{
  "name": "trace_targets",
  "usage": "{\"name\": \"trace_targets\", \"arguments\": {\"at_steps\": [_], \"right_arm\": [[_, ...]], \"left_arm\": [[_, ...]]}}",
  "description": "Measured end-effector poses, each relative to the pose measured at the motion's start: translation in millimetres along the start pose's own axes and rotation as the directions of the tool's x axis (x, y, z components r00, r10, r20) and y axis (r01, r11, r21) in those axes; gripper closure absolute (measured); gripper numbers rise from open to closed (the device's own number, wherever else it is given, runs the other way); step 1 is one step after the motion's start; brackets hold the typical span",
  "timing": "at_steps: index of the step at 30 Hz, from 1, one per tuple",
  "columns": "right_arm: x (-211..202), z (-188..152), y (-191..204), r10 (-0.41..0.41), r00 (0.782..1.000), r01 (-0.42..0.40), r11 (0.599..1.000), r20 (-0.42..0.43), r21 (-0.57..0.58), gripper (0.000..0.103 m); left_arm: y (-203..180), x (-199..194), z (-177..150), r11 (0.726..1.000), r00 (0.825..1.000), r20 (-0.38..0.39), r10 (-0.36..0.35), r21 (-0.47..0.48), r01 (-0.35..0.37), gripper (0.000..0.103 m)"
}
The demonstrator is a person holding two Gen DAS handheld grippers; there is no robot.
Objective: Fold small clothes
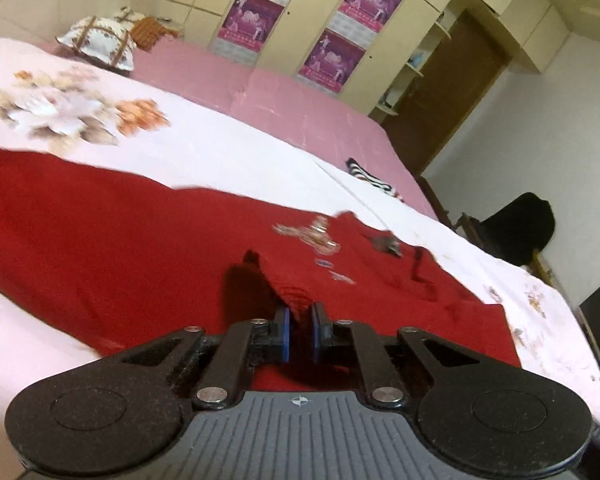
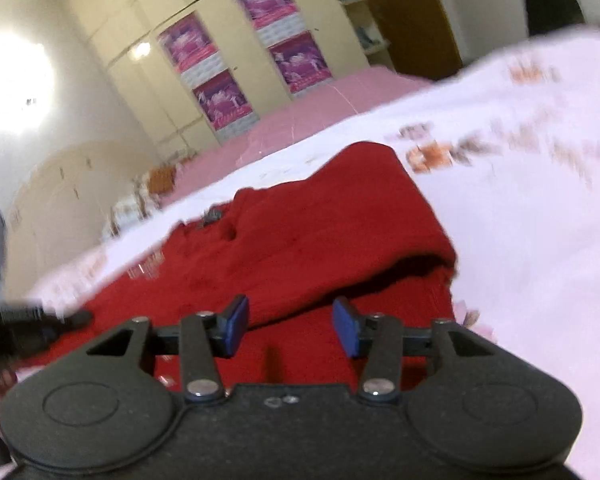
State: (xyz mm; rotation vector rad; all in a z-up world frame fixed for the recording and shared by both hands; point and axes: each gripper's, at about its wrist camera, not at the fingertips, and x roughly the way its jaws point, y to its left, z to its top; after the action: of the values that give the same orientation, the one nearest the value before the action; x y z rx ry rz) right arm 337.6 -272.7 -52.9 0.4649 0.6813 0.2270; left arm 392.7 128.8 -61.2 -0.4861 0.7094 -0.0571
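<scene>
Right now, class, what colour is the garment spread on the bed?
Red garment, shown best in the left wrist view.

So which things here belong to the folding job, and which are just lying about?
Job: red garment, pinched by the shut left gripper; open right gripper over its folded part.
Lying about: striped cloth, patterned pillow, posters, black chair.
</scene>
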Motion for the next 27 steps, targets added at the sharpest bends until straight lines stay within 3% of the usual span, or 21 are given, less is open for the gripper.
{"name": "trace_targets", "arguments": {"at_steps": [3,7,11,14,17,19,21,22,24,27], "right_arm": [[0,4,-28,0.076,0.997,-0.076,0.978,0.007,0.194,0.049],[7,4,-64,0.153,0.987,-0.159,0.882,0.049,0.443,0.052],[15,6,-86,0.162,0.984,-0.175,0.803,0.074,0.57,0.064],[20,14,-87,0.118,0.991,-0.129,0.817,0.056,0.563,0.069],[20,18,-90,0.105,0.993,-0.119,0.813,0.057,0.57,0.062],[19,15,-94,0.108,0.992,-0.122,0.801,0.059,0.585,0.064],[24,13,-98,0.079,0.996,-0.082,0.815,0.031,0.573,0.096],[26,14,-96,0.011,1.0,-0.01,0.845,0.001,0.534,0.098],[24,15,-95,-0.009,1.0,-0.004,0.863,0.023,0.505,0.098],[27,15,-91,-0.025,1.0,0.015,0.895,0.017,0.445,0.099]], "left_arm": [[19,-3,3,1.0,1.0,-0.019,0.014,-0.023,-0.014,0.093],[27,6,2,1.0,0.998,-0.057,0.005,-0.022,-0.006,0.093],[24,13,-4,1.0,0.997,-0.073,0.007,-0.012,-0.008,0.093],[22,16,-5,1.0,0.997,-0.075,0.009,-0.017,-0.01,0.093],[22,16,-6,1.0,0.997,-0.073,0.014,-0.012,-0.015,0.093],[22,18,-7,1.0,0.997,-0.08,0.025,-0.005,-0.025,0.093],[22,16,-6,1.0,0.997,-0.069,0.031,0.002,-0.031,0.093],[19,13,-6,0.999,0.997,-0.059,0.046,0.03,-0.044,0.093],[16,17,-7,0.994,0.993,-0.078,0.084,0.078,-0.078,0.093],[18,15,-10,0.995,0.994,-0.075,0.081,0.07,-0.076,0.093]]}}
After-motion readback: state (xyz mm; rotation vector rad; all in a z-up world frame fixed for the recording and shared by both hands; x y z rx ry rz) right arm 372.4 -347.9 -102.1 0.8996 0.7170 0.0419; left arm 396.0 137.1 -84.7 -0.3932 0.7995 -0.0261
